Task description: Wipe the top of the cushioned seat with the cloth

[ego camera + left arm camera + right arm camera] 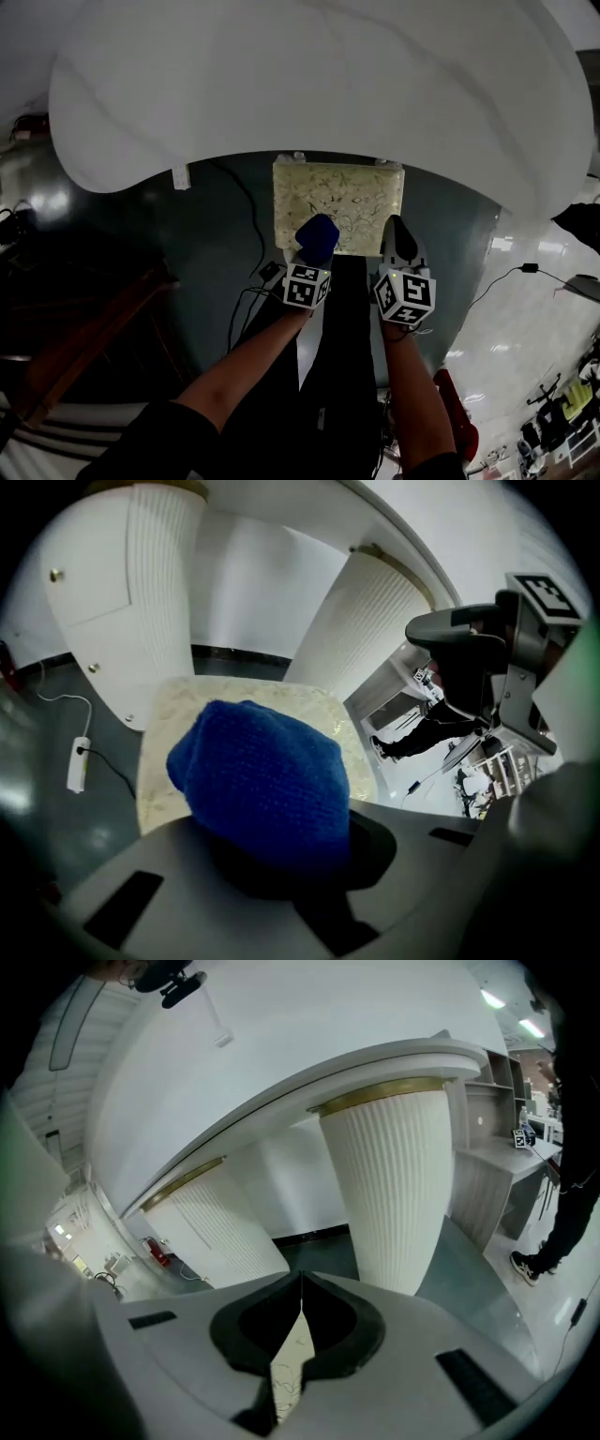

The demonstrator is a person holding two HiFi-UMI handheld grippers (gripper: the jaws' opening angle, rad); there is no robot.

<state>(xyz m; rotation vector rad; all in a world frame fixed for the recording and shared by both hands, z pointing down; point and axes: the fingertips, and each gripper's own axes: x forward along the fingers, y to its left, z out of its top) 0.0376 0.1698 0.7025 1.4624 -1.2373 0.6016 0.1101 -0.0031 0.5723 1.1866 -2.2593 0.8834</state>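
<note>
While the head view looks steeply down past two bare forearms, the cushioned seat (339,202) shows as a pale, veined square on the dark floor (206,253), partly under the rim of a large white tabletop (309,84). The left tongs (309,265) are clenched on the blue cloth (319,236), which sits over the seat's near edge, left of middle; whether it touches the cushion cannot be told. The right tongs (396,222) point at the seat's near right corner. From the left gripper view, the cloth (262,780) bulges out of the closed jaws as a knitted wad, with the seat (173,719) spread beneath and beyond it, two white fluted pedestals (164,583) behind, and the right tongs (469,658) at the right. Seen from the right gripper view, the right tongs (301,1283) are pressed together at their tips with nothing between them; a sliver of patterned cushion (289,1368) shows below through the slit, and a fluted pedestal (394,1194) rises ahead.
</note>
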